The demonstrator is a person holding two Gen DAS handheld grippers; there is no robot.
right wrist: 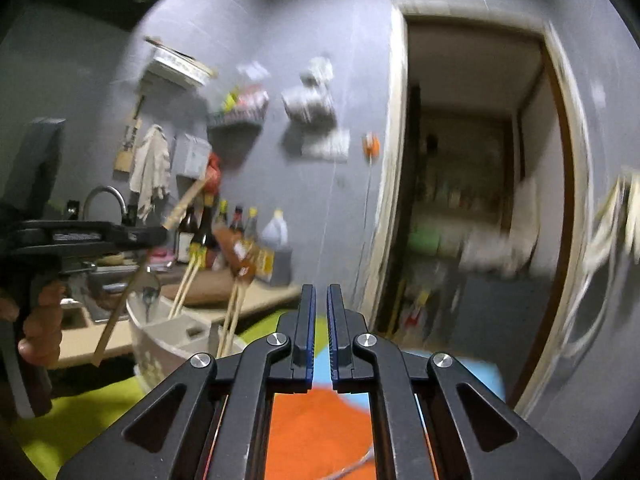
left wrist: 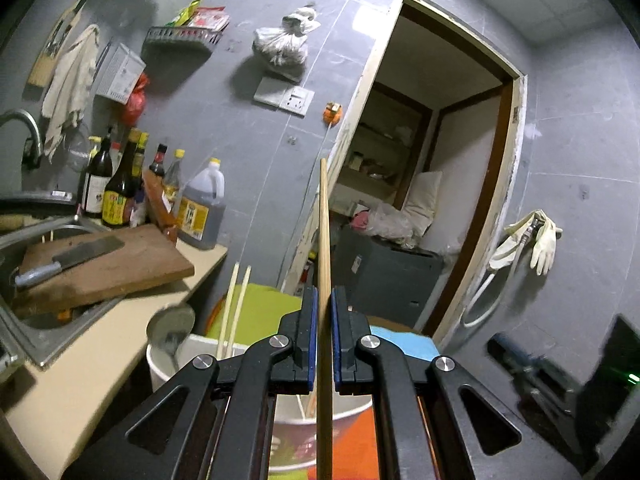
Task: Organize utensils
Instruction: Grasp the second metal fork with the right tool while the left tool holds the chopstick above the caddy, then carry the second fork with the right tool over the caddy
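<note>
The left tongs (left wrist: 324, 336) pinch a long, thin wooden chopstick (left wrist: 324, 240) above the white plastic bucket (left wrist: 168, 368). It looks light, stiff and slippery; grip its middle. The right tongs (right wrist: 321, 332) are clenched on nothing.

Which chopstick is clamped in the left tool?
The long single chopstick upright between the left tool pads; the paler pair just stands in the white bucket.
</note>
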